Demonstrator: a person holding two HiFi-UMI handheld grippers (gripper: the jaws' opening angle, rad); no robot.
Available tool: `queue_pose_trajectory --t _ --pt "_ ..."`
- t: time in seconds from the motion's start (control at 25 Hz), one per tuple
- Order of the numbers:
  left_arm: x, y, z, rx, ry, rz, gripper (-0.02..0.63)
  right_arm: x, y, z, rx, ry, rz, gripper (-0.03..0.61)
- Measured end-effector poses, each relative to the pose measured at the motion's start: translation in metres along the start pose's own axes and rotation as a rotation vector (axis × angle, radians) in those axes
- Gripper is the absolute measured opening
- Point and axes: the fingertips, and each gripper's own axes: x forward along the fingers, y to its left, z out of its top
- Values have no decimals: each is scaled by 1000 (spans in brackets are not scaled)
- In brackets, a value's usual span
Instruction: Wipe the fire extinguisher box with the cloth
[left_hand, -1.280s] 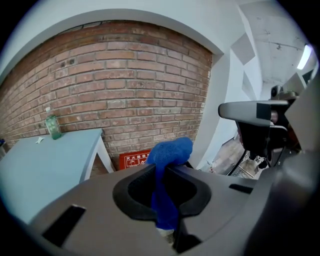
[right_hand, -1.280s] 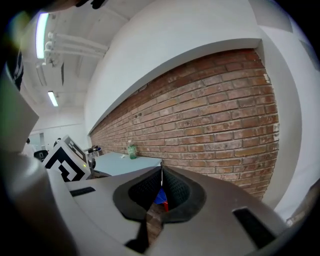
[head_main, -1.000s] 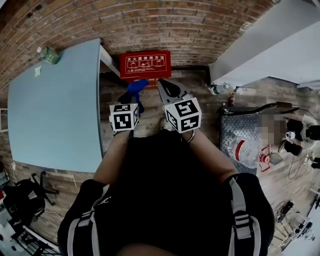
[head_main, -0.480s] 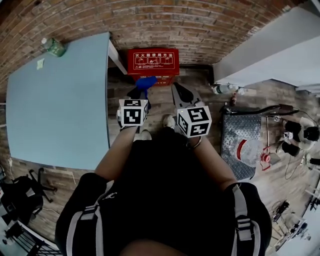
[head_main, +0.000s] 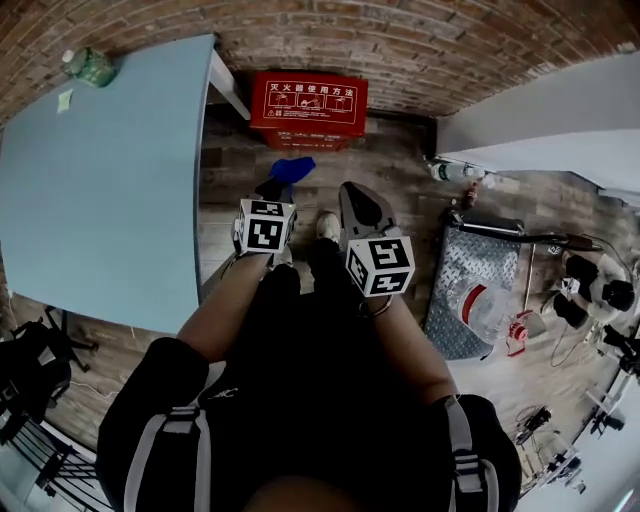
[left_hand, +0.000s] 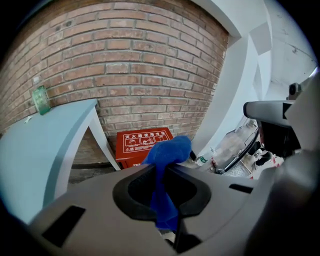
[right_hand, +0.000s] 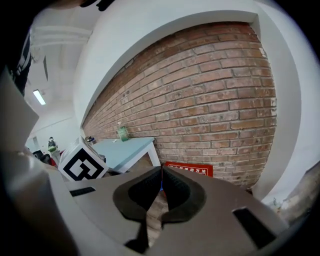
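Note:
The red fire extinguisher box (head_main: 308, 108) stands on the floor against the brick wall, white print on its top; it also shows ahead as the red box (left_hand: 142, 146) and, partly hidden by the jaws, as the box (right_hand: 192, 171). My left gripper (head_main: 283, 182) is shut on a blue cloth (head_main: 292, 168), well short of the box. The cloth (left_hand: 166, 165) bunches above the closed jaws and hangs down between them. My right gripper (head_main: 352, 198) is beside the left, jaws shut with nothing in them (right_hand: 161, 181).
A light blue table (head_main: 105, 170) stands at the left, with a green bottle (head_main: 88, 66) at its far corner. A white wall (head_main: 545, 120) is at right. A metal tread plate (head_main: 478, 290), a plastic bottle (head_main: 478, 304) and cables lie at the right. The floor is wood plank.
The person has stepped back and the view has shifted: the red box now lies farther from both grippers. The left gripper still holds the cloth; the right stays shut.

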Motion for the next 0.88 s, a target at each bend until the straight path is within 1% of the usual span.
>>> queue_pose_trajectory --t 0.08,0.16,0.24,0.32,0.4,0.52,0.6,0.64,0.76,0.84,0.88 --pt "27 0 -5 -19 -6 8 41 12 -16 -17 -18 24 23 17" --pt "56 6 -9 -29 -20 33 41 31 -34 -35 -51 44 45 17" --pt "86 16 -18 -46 -24 60 41 53 -51 -54 -37 47 60 17" --pt "117 29 -29 -60 -33 80 41 75 -68 -73 -2 25 63 17" --pt "151 46 -44 -79 -51 107 41 100 -82 -96 7 -8 60 17" --pt "198 78 -71 -97 -99 150 41 143 -97 -140 33 -64 64 17" --pt "226 94 -87 -75 -142 164 41 174 -99 -172 57 -110 83 17" --pt "241 102 -92 -60 -168 168 41 191 -96 -186 53 -134 100 17" --pt "275 125 -106 -10 -255 200 41 237 -77 -236 -38 -172 161 17" --pt "286 138 -108 56 -330 239 41 261 -69 -262 -94 -194 174 17" --pt "287 142 -108 96 -369 258 41 269 -67 -270 -103 -210 170 17"
